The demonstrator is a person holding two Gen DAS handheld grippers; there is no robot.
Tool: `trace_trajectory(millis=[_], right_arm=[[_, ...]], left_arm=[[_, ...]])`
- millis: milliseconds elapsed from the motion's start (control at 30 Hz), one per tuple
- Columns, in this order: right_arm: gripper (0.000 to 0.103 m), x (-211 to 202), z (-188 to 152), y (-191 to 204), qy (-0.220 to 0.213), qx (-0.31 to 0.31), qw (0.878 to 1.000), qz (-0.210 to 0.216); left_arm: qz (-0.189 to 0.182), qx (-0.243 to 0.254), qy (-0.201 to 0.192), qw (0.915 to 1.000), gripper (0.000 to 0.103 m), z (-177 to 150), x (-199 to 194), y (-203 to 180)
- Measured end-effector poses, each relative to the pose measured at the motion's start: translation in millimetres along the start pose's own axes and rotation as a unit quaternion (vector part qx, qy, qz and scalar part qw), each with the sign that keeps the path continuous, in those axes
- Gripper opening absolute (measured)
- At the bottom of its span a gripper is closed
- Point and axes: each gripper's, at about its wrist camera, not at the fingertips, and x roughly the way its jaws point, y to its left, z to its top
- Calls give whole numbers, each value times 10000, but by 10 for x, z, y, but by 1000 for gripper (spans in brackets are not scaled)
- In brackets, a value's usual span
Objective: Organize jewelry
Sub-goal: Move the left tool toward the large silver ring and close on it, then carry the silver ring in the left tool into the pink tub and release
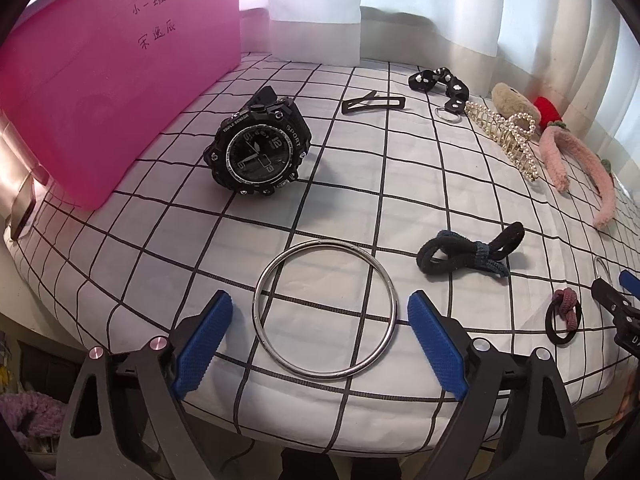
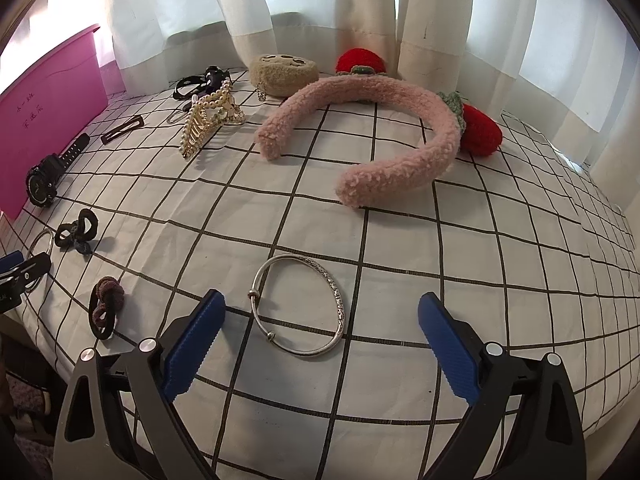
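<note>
My left gripper (image 1: 320, 320) is open, its blue pads either side of a plain silver bangle (image 1: 260, 288) lying flat on the checked cloth. Beyond it lie a black sport watch (image 1: 258, 148) and a pink box (image 1: 100, 80). My right gripper (image 2: 320, 320) is open around an engraved silver bracelet (image 2: 338, 300), not touching it. A pink fuzzy headband (image 2: 380, 120) with red strawberries lies further back. A pearl claw clip (image 2: 204, 120), a black hair tie (image 2: 76, 234) and a brown hair tie (image 2: 106, 304) lie to the left.
A black snap clip (image 1: 374, 102), a studded black strap (image 1: 440, 82) and a tan plush piece (image 2: 284, 72) lie near the white curtain (image 2: 320, 8). The cloth's front edge (image 1: 280, 420) drops off just under the left gripper.
</note>
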Motion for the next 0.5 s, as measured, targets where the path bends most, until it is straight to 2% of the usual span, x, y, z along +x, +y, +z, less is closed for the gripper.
trace_trajectory(millis=[33,100,133,167,200,500], right_arm=[[87,-9,3,17,-3,-73,10000,27],[69,-39,7,75,-35,-236,9996,125],[62,-55,13,115,-51,-328,9993,163],[48,-64,19,160,-52,-416,9990,176],[44,-66,25,196,-32,-479,9987,149],[44,-81,46,122,-5,-255,9992,297]], left_arm=[[-17,36,-13,10000,79,1,-12,-17],[-63,95,-46,9999,71,-2,-30,-43],[-63,122,-56,9999,71,1,-33,-55],[-68,116,-59,9999,70,4,-34,-56],[-81,100,-55,9999,70,6,-35,-50],[-88,51,33,9999,70,49,-48,-51]])
